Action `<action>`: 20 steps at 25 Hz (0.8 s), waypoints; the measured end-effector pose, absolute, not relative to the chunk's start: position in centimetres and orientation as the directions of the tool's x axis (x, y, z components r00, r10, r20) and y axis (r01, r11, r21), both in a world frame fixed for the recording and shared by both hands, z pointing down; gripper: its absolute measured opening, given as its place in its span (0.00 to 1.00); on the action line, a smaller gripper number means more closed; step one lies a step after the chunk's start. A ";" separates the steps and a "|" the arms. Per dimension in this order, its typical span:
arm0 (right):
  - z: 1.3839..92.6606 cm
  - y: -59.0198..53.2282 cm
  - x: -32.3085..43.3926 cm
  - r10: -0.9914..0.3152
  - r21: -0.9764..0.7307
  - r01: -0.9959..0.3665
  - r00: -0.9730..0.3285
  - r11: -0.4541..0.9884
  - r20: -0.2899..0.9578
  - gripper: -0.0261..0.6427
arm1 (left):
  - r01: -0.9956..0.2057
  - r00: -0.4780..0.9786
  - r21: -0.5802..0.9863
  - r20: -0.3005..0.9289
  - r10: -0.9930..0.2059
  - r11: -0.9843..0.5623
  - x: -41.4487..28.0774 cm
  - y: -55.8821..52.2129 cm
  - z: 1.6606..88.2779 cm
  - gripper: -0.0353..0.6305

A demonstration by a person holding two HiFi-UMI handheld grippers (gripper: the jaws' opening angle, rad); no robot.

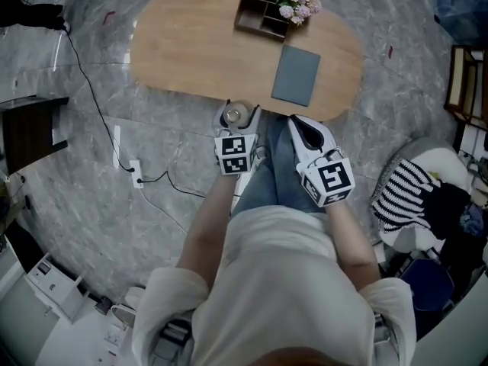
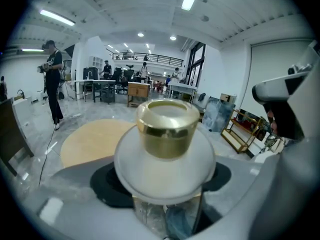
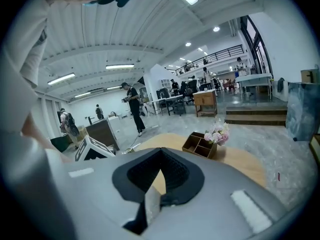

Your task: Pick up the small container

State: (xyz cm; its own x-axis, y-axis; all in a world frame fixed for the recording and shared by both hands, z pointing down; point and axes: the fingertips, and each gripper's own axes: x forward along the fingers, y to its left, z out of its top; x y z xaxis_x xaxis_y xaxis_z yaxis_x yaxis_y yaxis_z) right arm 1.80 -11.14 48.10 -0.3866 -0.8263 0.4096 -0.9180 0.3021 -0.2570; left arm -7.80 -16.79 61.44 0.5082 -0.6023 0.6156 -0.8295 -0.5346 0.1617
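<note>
The small container (image 2: 167,134) is a clear jar with a wide frosted white lid and a gold knob. It sits upright between the jaws of my left gripper (image 2: 162,181), which is shut on it. In the head view the container (image 1: 233,116) and left gripper (image 1: 239,111) hover just off the near edge of the oval wooden table (image 1: 191,48). My right gripper (image 1: 303,125) is held beside it to the right, over the person's knees. Its jaws stand together with nothing between them, as the right gripper view (image 3: 159,176) shows.
On the table's far side stand a dark wooden organizer (image 1: 259,14) with pink flowers (image 1: 301,2) and a grey pad (image 1: 297,75). A power strip and cable (image 1: 136,172) lie on the marble floor to the left. Striped clothing (image 1: 404,193) is piled to the right.
</note>
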 end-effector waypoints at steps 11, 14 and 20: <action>44.8 -7.0 0.4 -0.834 -0.226 -0.919 -0.390 0.324 0.390 0.04 | -0.811 0.543 0.172 0.578 -0.610 -0.559 -9.5 -11.8 54.9 0.56; 43.8 -6.2 0.3 -0.839 -0.213 -0.920 -0.387 0.328 0.382 0.04 | -0.805 0.559 0.180 0.551 -0.620 -0.565 -9.8 -10.6 52.7 0.56; 41.9 -5.1 -0.2 -0.842 -0.192 -0.915 -0.403 0.356 0.359 0.04 | -0.780 0.598 0.208 0.524 -0.607 -0.590 -9.9 -8.4 49.7 0.56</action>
State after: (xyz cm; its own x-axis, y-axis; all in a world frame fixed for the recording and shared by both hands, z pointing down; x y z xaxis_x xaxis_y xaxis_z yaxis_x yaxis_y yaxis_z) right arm -0.17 -5.10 41.93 -0.4029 -0.8420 0.3589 -0.9146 0.3559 -0.1917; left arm -9.90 -8.40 49.72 0.5981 -0.6066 0.5238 -0.7804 -0.5896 0.2083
